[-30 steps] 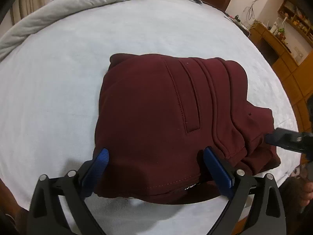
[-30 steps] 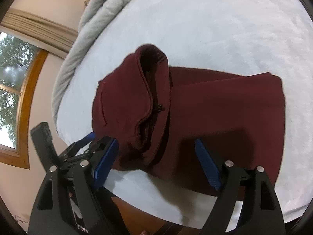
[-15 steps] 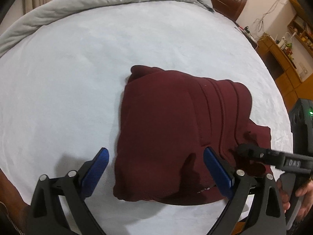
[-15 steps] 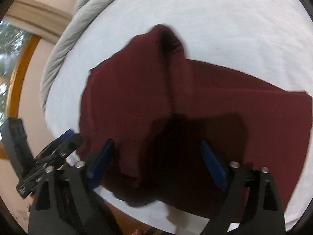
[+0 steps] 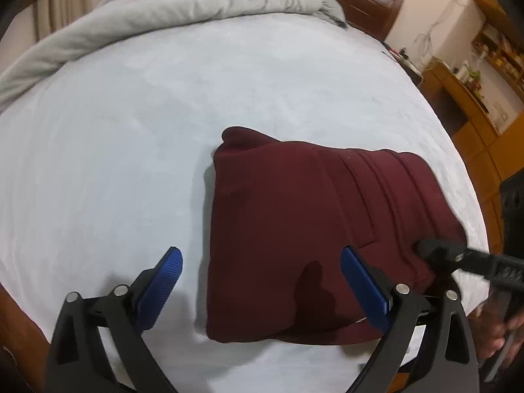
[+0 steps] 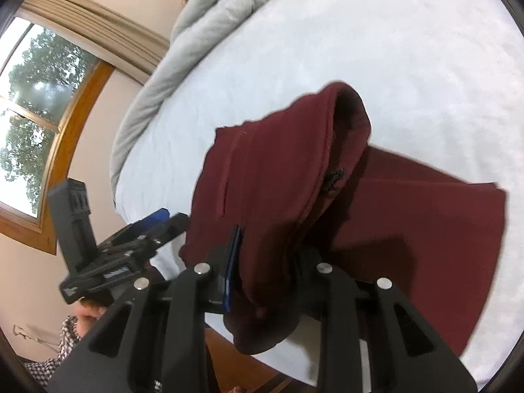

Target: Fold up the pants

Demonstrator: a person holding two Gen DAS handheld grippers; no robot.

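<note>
My right gripper pinches the pants' soft, thick, limp waistband edge — left gripper wide, empty.

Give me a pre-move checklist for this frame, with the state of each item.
1. Right tongs shut on the dark red folded fleece pants: ok.
2. Left tongs open, gripping nothing: ok.
3. Pants lying fully on the pale blue bed sheet: not ok, the gripped edge hangs past the bed's side.
4. Fold neat: not ok, the waist end bulges up.
5. Crumpled grey duvet apart from pants: ok.
6. All layers caught in the right grip: cannot tell.
</note>
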